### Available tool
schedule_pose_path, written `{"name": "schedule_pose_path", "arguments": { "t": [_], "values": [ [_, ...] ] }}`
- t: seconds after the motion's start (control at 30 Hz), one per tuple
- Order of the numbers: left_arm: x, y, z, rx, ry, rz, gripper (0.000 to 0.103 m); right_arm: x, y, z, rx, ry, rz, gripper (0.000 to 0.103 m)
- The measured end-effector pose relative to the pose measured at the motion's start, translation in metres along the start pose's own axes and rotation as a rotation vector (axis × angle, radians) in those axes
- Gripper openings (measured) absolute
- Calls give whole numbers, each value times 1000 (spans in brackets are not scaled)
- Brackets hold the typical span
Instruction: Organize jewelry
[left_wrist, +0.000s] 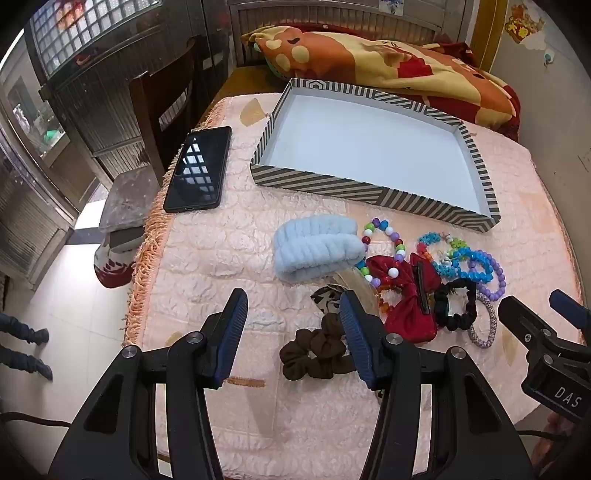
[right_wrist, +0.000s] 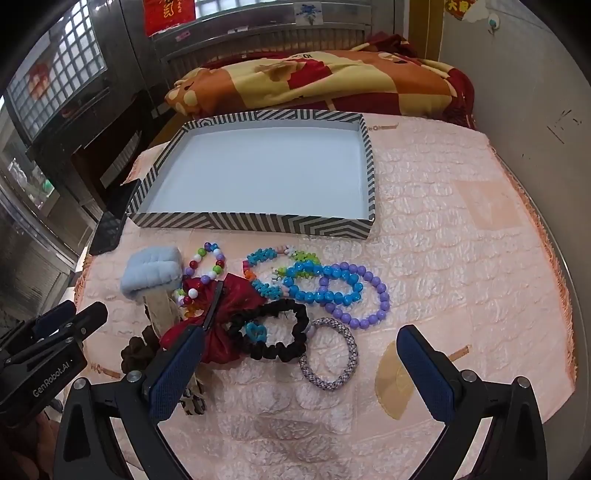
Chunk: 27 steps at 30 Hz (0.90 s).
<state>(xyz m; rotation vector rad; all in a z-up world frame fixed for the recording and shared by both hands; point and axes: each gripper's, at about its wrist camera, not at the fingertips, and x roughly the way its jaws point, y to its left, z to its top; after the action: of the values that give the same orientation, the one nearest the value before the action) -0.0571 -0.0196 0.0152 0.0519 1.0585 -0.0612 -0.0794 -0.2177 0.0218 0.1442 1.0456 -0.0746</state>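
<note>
My left gripper (left_wrist: 293, 332) hangs tilted down over the pink quilted cloth (left_wrist: 221, 258) with its jaws parted and nothing between them, the brown scrunchie (left_wrist: 314, 354) just beside its right finger and the light blue fluffy band (left_wrist: 317, 251) just ahead. My right gripper (right_wrist: 299, 373) stands spread wide and grips nothing, with the speckled woven bracelet (right_wrist: 328, 354) between its fingers and the black scrunchie (right_wrist: 269, 332) and red bow clip (right_wrist: 218, 321) toward its left finger. Farther ahead lie the blue bead bracelet (right_wrist: 325, 284) and purple bead bracelet (right_wrist: 369, 295), and beyond them the striped tray (right_wrist: 258, 221).
</note>
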Motion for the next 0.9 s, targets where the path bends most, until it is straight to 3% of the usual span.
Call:
{"name": "schedule_pose_path", "arguments": {
  "t": [0.53,0.83,0.9],
  "values": [
    [-1,0,-3,1,0,4,52,-5,7,1,-18,-6,-13,103],
    [-1,-1,-4,1,0,3,52,-7,12,-1,-19,-29,42,103],
    [-1,-1,-5,-1,0,4,52,-6,15,-1,-41,1,33,103]
  ]
}}
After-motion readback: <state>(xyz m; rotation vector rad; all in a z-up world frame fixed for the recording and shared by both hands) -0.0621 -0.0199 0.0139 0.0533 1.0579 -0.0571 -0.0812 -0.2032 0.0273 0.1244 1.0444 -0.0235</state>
